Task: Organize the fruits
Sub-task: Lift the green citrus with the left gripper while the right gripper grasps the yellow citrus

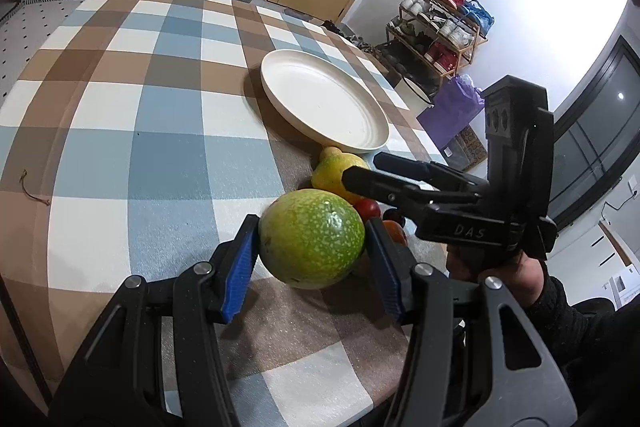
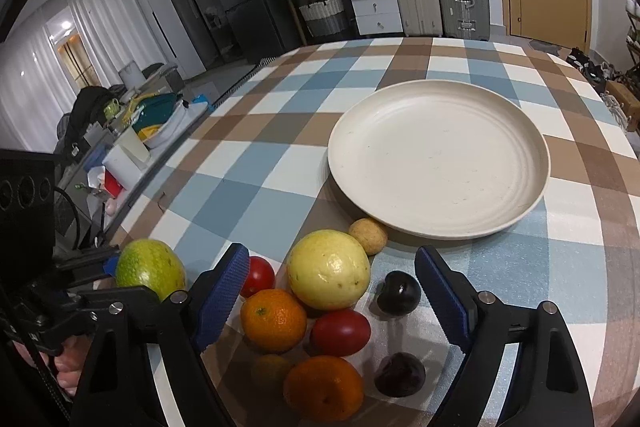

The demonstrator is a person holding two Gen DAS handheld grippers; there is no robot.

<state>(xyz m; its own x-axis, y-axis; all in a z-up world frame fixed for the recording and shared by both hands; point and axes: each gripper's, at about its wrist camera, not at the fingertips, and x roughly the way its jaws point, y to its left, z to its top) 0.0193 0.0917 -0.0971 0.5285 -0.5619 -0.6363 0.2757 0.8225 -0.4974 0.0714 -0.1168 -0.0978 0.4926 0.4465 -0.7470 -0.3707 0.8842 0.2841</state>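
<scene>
My left gripper (image 1: 312, 261) is shut on a green speckled fruit (image 1: 312, 235), both blue pads pressing its sides just above the checked cloth. The same green fruit (image 2: 150, 269) shows at the left of the right wrist view. My right gripper (image 2: 332, 297) stands open over a cluster of fruit: a yellow fruit (image 2: 328, 269), an orange (image 2: 274, 319), a red tomato (image 2: 340, 331) and a dark plum (image 2: 398, 293) lie between its pads, none touched. In the left wrist view the right gripper (image 1: 362, 169) hovers over the yellow fruit (image 1: 332, 173). An empty white plate (image 2: 436, 155) sits just beyond the cluster.
More fruit lies near me: a second orange (image 2: 324, 387), a second plum (image 2: 400, 373), another tomato (image 2: 258, 275), a small tan fruit (image 2: 368, 235) touching the plate rim. The table's right edge (image 1: 412, 131) drops toward a shoe rack (image 1: 436, 27). A cluttered side surface (image 2: 132, 139) lies left.
</scene>
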